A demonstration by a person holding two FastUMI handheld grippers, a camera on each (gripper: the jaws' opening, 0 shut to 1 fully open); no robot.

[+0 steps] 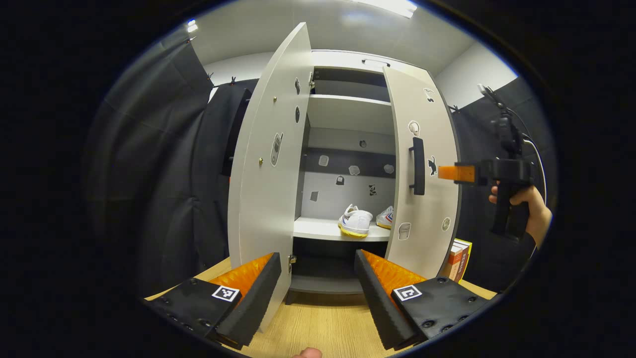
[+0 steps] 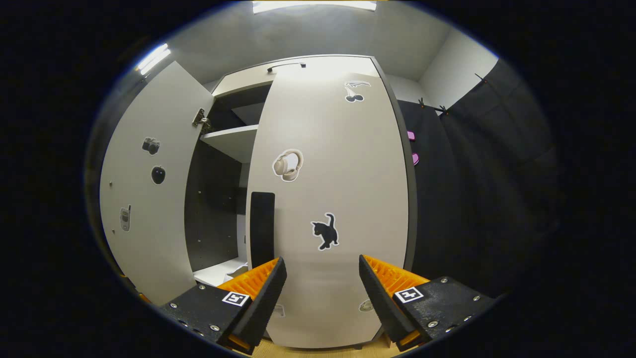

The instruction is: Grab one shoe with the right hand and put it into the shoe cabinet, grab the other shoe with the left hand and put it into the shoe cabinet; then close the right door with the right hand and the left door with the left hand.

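Note:
Two white shoes, one (image 1: 356, 221) in front and the other (image 1: 385, 217) behind it to the right, stand on the middle shelf (image 1: 318, 229) of the white shoe cabinet. The left door (image 1: 266, 164) hangs wide open. The right door (image 1: 421, 179) is partly swung in, with a black handle (image 1: 418, 165). My left gripper (image 1: 318, 293) is open, low in front of the cabinet, holding nothing. In the left gripper view the right gripper (image 1: 449, 172), held by a hand (image 1: 531, 209), has its fingertips at the right door's outer face. In the right gripper view my right gripper (image 2: 322, 293) is open, close against the right door (image 2: 338, 199) beside its handle (image 2: 262, 228).
The cabinet stands on a wooden floor (image 1: 318, 323). A few books (image 1: 458, 258) lean at the foot of the right door. Black cloth walls (image 1: 164, 189) close in on both sides. An upper shelf (image 1: 348, 112) sits above the shoes.

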